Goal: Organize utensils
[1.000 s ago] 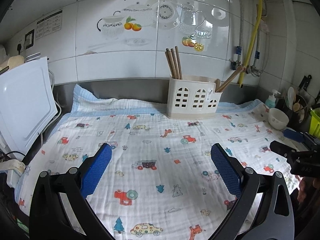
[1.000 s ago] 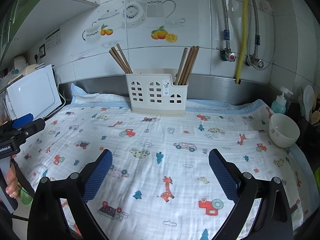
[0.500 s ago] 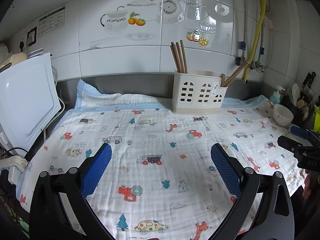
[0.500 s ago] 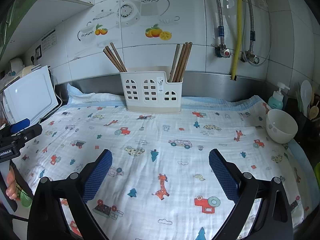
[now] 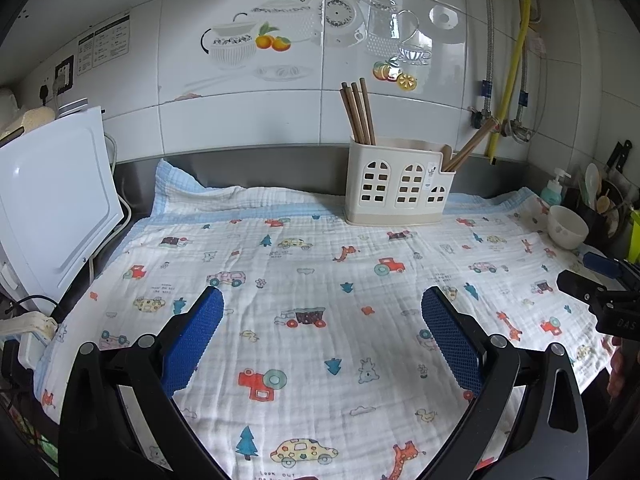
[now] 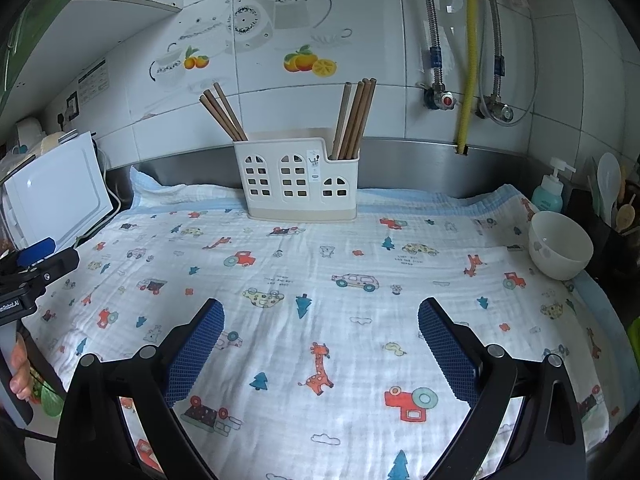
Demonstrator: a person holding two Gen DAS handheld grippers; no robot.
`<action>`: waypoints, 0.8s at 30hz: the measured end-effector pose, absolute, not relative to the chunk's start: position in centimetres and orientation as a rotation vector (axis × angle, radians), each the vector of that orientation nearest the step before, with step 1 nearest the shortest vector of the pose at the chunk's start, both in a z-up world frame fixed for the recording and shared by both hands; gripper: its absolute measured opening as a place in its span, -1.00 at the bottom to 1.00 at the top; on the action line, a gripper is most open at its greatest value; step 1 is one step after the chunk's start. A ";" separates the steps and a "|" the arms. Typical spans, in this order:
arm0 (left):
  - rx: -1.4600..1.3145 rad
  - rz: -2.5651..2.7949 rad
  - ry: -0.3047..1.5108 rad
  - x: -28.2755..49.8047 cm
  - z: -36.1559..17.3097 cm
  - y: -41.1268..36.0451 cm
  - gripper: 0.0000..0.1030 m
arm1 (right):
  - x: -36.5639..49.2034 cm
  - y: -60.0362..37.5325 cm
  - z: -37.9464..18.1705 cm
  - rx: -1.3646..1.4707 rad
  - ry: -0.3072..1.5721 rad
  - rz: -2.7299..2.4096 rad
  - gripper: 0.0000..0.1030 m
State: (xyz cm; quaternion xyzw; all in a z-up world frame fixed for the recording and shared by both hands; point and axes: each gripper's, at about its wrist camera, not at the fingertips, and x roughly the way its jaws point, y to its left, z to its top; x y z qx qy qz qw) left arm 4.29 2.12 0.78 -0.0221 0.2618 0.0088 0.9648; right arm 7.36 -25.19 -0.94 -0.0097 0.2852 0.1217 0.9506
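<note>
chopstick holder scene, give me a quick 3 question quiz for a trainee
1. True or false: the left tongs and right tongs are both open and hold nothing.
2. Where do the chopsticks stand? A) lying on the cloth B) in the holder's two end sections C) in the bowl
3. Fill in: the white bowl sits on the ____, to the right of the holder.

Key: 1 true; 2 B; 3 cloth
</note>
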 end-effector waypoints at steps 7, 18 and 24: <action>-0.051 0.023 0.534 4.3 0.6 2.2 0.91 | 7.4 -25.3 -1.1 -0.021 0.585 0.242 0.84; -0.056 0.023 0.541 4.5 0.2 2.3 0.91 | 7.6 -25.5 -1.4 -0.020 0.587 0.237 0.84; -0.055 0.022 0.543 4.6 0.1 2.2 0.91 | 7.6 -25.4 -1.4 -0.021 0.586 0.238 0.84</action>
